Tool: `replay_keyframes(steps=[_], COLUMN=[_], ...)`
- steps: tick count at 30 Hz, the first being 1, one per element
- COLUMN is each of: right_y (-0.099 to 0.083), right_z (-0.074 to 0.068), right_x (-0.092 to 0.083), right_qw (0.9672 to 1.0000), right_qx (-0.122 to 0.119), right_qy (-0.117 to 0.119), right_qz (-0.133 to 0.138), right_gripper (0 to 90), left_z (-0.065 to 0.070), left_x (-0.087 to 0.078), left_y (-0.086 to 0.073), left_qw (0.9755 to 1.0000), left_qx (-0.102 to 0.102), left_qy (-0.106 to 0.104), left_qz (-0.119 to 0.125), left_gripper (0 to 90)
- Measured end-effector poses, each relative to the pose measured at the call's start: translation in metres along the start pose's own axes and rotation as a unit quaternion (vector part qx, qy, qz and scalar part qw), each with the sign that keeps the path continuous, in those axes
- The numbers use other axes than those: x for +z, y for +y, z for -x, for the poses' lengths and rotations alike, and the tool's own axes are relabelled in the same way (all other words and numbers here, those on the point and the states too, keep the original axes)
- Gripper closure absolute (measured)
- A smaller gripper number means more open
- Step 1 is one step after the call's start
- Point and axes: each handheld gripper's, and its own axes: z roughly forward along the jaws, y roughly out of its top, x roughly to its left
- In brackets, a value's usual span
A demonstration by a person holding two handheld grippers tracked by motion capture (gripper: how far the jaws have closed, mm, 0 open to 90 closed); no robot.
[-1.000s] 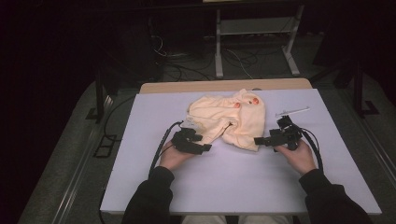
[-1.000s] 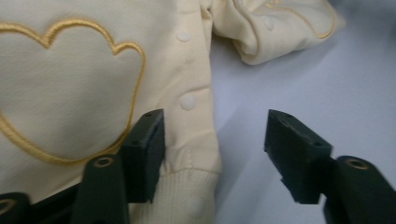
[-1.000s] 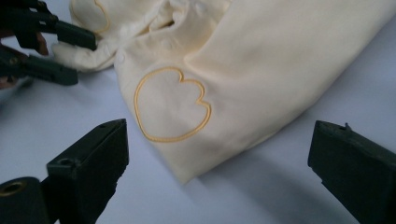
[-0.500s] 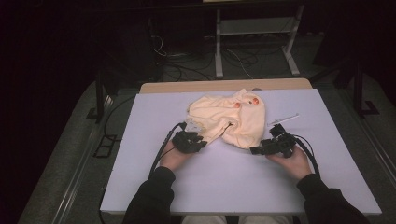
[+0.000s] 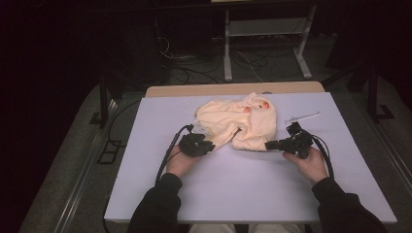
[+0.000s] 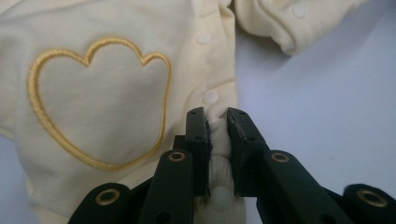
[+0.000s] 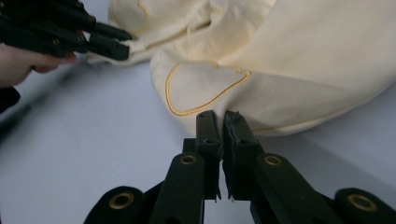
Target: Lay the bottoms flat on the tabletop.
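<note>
Both fingers just closed onto pale yellow garment (image 5: 238, 121), gold heart outlines, snaps

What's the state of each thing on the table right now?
Pale yellow baby garment with embroidered gold outlines: crumpled in a heap, not spread out.
Left tongs: just closed, clamped on the garment's snap-button edge.
Right tongs: just closed at the garment's near hem; fabric between the pads can't be confirmed.
Thin white stick-like item: lying flat, untouched.
White tabletop: flat.
</note>
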Motion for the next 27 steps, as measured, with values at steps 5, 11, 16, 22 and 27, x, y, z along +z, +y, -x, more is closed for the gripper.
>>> replay_keyframes(steps=[5, 11, 16, 22, 27], right_y=[0.008, 0.015, 0.019, 0.027, 0.034], right_z=[0.004, 0.005, -0.002, -0.005, 0.0], right_x=[-0.015, -0.028, -0.036, -0.033, -0.012], right_qw=[0.9994, 0.9982, 0.997, 0.9959, 0.9969], right_qx=[0.007, 0.008, 0.0, 0.002, 0.007], right_qy=[0.015, 0.028, 0.043, 0.05, 0.016], right_qz=[0.03, 0.052, 0.064, 0.076, 0.076], right_gripper=[84.9, 85.1, 85.4, 85.5, 85.5], left_z=[0.006, 0.016, 0.022, 0.027, 0.029], left_x=[-0.011, -0.015, -0.012, -0.002, 0.004], left_y=[0.007, 0.011, 0.008, 0.005, 0.003], left_qw=[0.9993, 0.9987, 0.9983, 0.9977, 0.9976], left_qx=[-0.011, -0.003, -0.002, 0.001, 0.008], left_qy=[-0.024, -0.041, -0.056, -0.067, -0.066], left_qz=[0.027, 0.03, 0.016, -0.006, -0.017], left_gripper=[78.7, 78.8, 78.7, 78.6, 78.5])
